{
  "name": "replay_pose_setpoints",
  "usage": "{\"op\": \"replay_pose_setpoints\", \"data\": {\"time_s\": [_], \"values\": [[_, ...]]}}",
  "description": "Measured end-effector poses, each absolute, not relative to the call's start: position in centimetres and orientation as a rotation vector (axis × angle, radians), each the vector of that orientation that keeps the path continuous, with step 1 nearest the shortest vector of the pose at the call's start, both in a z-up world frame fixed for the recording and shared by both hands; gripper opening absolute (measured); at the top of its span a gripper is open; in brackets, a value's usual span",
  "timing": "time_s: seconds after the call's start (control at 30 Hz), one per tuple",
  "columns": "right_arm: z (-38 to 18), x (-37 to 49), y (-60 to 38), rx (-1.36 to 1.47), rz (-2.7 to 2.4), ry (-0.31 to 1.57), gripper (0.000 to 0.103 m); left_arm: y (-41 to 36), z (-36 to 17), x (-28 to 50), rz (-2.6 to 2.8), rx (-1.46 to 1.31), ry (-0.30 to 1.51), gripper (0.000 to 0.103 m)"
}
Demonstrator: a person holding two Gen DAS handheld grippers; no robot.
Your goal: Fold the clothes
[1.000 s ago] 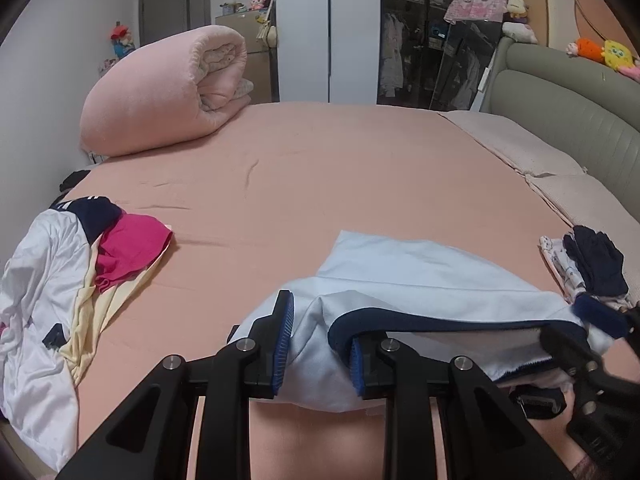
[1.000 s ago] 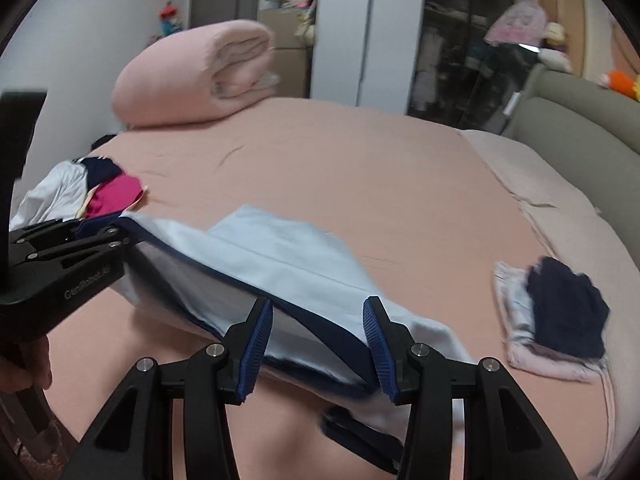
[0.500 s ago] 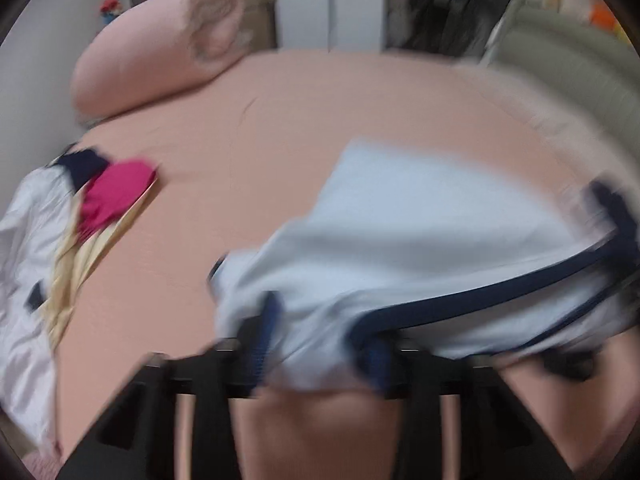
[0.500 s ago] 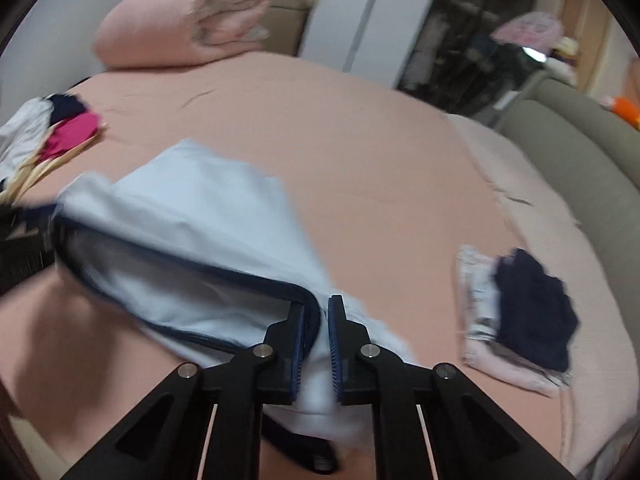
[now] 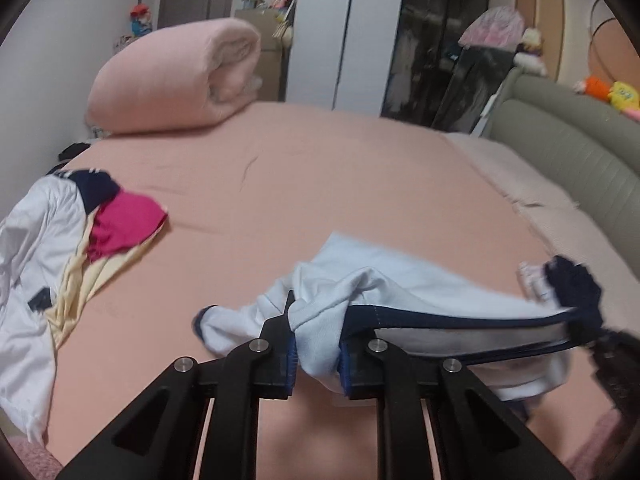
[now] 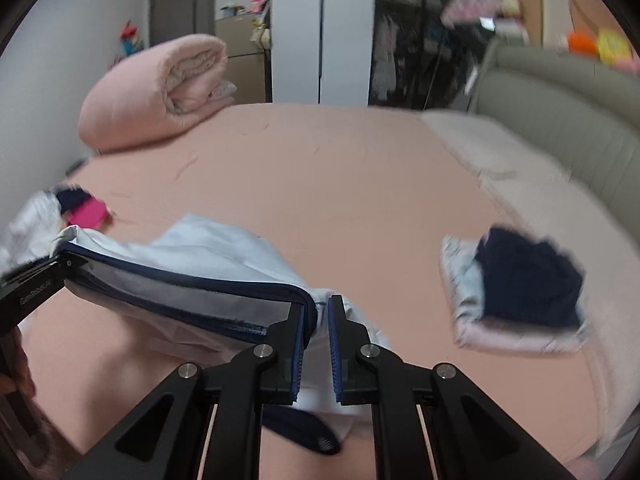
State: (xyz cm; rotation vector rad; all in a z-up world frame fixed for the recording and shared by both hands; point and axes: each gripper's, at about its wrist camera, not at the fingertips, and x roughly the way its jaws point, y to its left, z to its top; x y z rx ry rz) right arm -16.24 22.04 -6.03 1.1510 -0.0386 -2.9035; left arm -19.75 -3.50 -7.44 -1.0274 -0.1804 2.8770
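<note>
Both grippers have closed on the garment since a second ago, when their jaws stood spread around its navy-trimmed edge. Left gripper (image 5: 317, 354): jaws pinch a bunched fold of the pale blue garment (image 5: 404, 280) at one end of the navy-bound hem. Right gripper (image 6: 319, 344): jaws nearly together, clamping the cloth (image 6: 216, 256) at the other end of that hem. Between the two grips the hem is stretched taut and raised off the pink bed sheet (image 5: 320, 172), while the far part of the garment trails down onto the bed. A pile of unfolded clothes (image 5: 52, 240), white, navy, magenta and cream, lies at the left side of the bed, well apart. A folded stack (image 6: 520, 300) with a navy item on top rests at the right, near the pillows. A rolled pink duvet (image 5: 176, 76) sits at the far left corner.
</note>
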Motion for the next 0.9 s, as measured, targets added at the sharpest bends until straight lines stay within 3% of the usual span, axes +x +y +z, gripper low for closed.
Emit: {"op": "replay_pose_setpoints", "data": {"time_s": [0.1, 0.57, 0.7, 0.9], "values": [[-4.7, -15.5, 23.6, 1.113, -2.867, -0.218, 0.008, -3.4, -4.9, -18.3, 2.864, -0.964, -0.167, 0.013], [7.5, -11.1, 23.9, 0.729, -2.903, -0.162, 0.009, -1.9, 3.9, -14.3, 2.834, -0.739, 0.033, 0.013], [5.3, -11.8, 23.0, 0.923, -2.716, -0.234, 0.009, -1.9, 3.0, -15.3, 2.838, -0.816, -0.017, 0.013], [1.5, -9.9, 19.3, 1.074, -2.572, -0.148, 0.01, -0.4, 2.1, -15.9, 2.855, -0.879, -0.033, 0.013]]}}
